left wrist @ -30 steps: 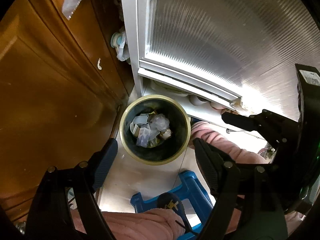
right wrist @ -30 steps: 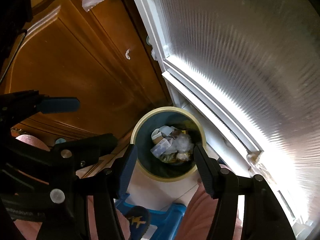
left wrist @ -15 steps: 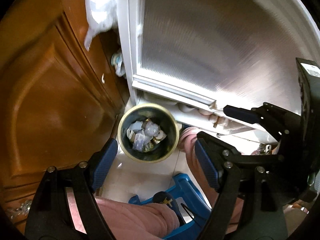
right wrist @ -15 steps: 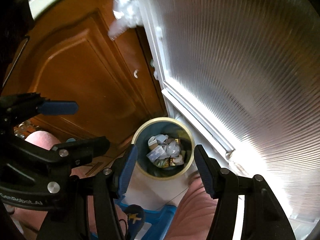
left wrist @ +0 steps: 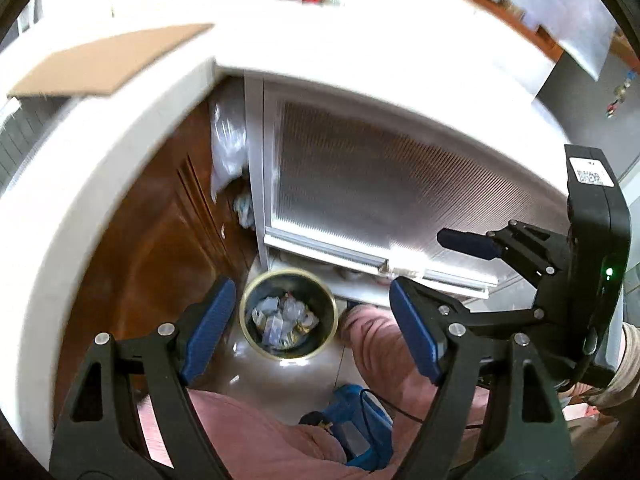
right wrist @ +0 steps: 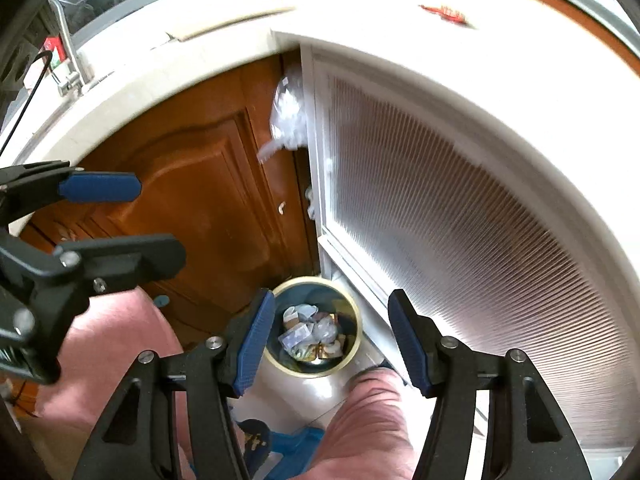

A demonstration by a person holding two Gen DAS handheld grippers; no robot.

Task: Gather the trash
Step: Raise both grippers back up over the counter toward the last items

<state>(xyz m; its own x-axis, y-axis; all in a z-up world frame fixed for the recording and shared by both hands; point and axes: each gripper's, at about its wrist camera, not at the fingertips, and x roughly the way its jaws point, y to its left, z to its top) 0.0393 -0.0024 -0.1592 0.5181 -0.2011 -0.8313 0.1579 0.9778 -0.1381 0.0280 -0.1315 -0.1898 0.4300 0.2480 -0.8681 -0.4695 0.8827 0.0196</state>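
Blue-padded jaws stand spread and empty on both tools: the left gripper [left wrist: 308,328] frames the trash bin [left wrist: 289,314] from above, and the right gripper [right wrist: 330,336] does the same in its own view, with the bin [right wrist: 316,326] sitting between the pads but far below them, untouched. The bin, a dark round can with a pale yellow rim, rests on the glossy tiled floor [left wrist: 296,380] at about 6 o'clock from the ribbed, frosted cabinet door [left wrist: 384,196], and at 3 o'clock from the brown wooden cabinet door [right wrist: 192,208]. Its trash [right wrist: 310,330], crumpled wrappers and bits of clear plastic, already lies heaped inside. Both grippers hang well above it, near counter height, so the step in hand looks like scanning the worktop for the next piece of litter. To do that well, the person should hold the jaws wide, steady the blurred view, and pick one item before reaching; the small red object [right wrist: 446,14] at 1 o'clock on the white countertop [right wrist: 400,40] and the flat cardboard sheet [left wrist: 104,60] at 10 o'clock are likely candidates, though too smeared to identify. A clear plastic bag [right wrist: 288,116] hangs in the corner between the cabinets. A metal tap [right wrist: 66,60] stands at 10 o'clock, marking a kitchen. Pink-trousered legs and a blue stool [left wrist: 360,420] fill the lower edge.
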